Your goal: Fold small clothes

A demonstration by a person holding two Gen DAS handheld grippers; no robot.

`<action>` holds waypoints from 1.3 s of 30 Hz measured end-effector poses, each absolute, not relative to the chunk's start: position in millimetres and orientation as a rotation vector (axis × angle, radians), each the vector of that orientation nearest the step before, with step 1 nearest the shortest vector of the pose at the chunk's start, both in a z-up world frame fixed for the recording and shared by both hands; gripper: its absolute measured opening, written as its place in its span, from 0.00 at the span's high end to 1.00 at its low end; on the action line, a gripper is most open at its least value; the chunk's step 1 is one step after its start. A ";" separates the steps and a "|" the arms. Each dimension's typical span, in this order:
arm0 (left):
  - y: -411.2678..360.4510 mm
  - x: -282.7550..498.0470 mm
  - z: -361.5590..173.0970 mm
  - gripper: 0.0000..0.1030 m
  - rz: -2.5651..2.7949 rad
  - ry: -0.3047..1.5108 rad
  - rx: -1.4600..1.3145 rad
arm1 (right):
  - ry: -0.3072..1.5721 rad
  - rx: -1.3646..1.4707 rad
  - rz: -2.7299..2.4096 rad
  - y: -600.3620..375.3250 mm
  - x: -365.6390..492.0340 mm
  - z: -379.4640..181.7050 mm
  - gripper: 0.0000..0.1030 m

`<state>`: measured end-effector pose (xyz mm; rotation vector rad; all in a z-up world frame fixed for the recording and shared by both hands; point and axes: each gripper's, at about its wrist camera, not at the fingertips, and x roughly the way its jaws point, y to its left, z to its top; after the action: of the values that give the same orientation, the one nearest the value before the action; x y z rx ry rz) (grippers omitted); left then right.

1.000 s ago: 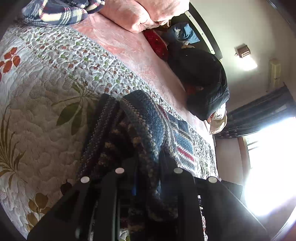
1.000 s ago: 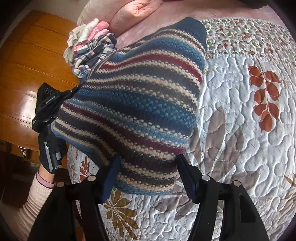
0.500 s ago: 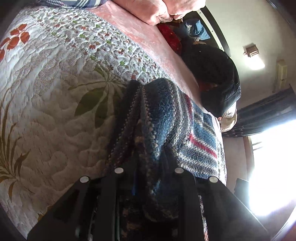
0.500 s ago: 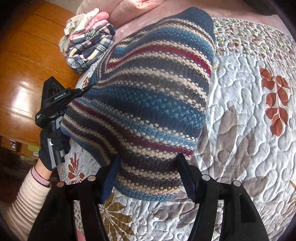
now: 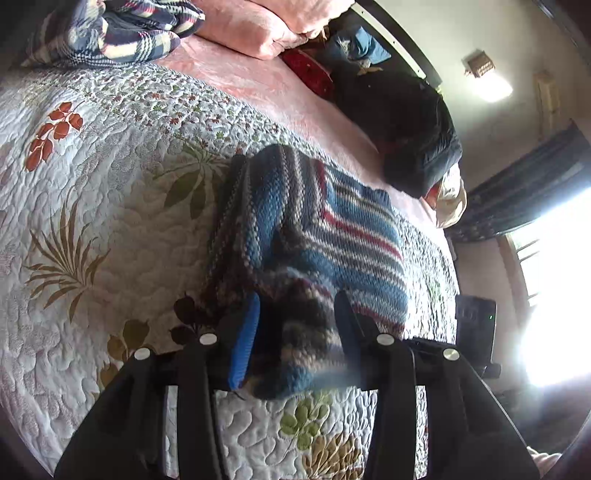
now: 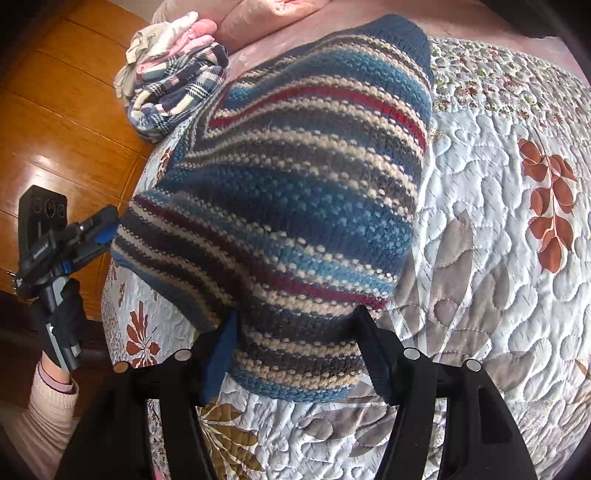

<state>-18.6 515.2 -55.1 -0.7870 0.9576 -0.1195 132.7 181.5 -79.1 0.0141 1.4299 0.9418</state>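
- A striped knitted garment point(image 6: 295, 206), in bands of blue, cream, dark grey and red, lies folded on a white quilted bedspread point(image 6: 498, 258) printed with rust and tan leaves.
- In the left wrist view the same garment point(image 5: 314, 240) rests on the bedspread point(image 5: 92, 221), its near edge lying between the two fingers of the left gripper point(image 5: 297, 325).
- The left gripper's jaws stand apart, with the knit passing between them; whether they touch the fabric cannot be told.
- In the right wrist view the right gripper point(image 6: 297, 332) also has its jaws spread wide, one on each side of the garment's near corner, not pinching it.
- From that view the left gripper point(image 6: 92, 229) appears at the garment's far left edge, held by a hand in a black glove point(image 6: 62, 321) with a cream ribbed sleeve point(image 6: 44, 417) below it.
- Beyond the garment, toward the head of the bed, sits a pile of plaid and pink clothes point(image 6: 173, 77).
- A pink pillow point(image 5: 255, 29) lies just past that pile.
- Farther across the bed from the garment lies a dark padded jacket point(image 5: 410, 122).
- A wooden floor point(image 6: 55, 110) shows to the left of the bed.
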 end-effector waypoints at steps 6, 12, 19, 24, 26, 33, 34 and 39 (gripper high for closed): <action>501.6 -14.7 -77.8 0.68 -0.143 1.022 -0.790 | 1.434 0.003 0.932 181.9 132.3 -77.2 0.37; 520.8 -26.0 -65.7 0.91 -0.131 0.959 -0.800 | 1.428 0.015 0.939 184.8 128.9 -71.8 0.37; 533.1 -34.2 -95.9 0.91 -0.099 1.011 -0.757 | 1.417 -0.015 0.948 192.5 122.3 -72.7 0.37; 528.9 -27.1 -120.5 0.91 -0.086 1.022 -0.773 | 1.416 -0.041 0.938 193.9 120.8 -78.3 0.37; 527.3 -25.7 -124.2 0.90 -0.083 1.023 -0.769 | 1.413 -0.053 0.929 198.0 119.4 -80.9 0.37; 527.3 -25.1 -113.1 0.82 -0.084 1.049 -0.783 | 1.398 -0.072 0.910 201.4 116.1 -80.8 0.35; 528.3 -26.8 -108.3 0.77 -0.084 1.051 -0.785 | 1.395 -0.057 0.913 197.6 116.4 -77.2 0.35; 545.2 -29.9 -78.8 0.62 -0.053 1.001 -0.743 | 1.355 -0.018 0.925 177.8 120.9 -60.6 0.35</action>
<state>-29.9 545.2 -78.8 -0.7431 1.0011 -0.0532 120.9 177.8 -60.6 -0.0176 1.3549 0.9252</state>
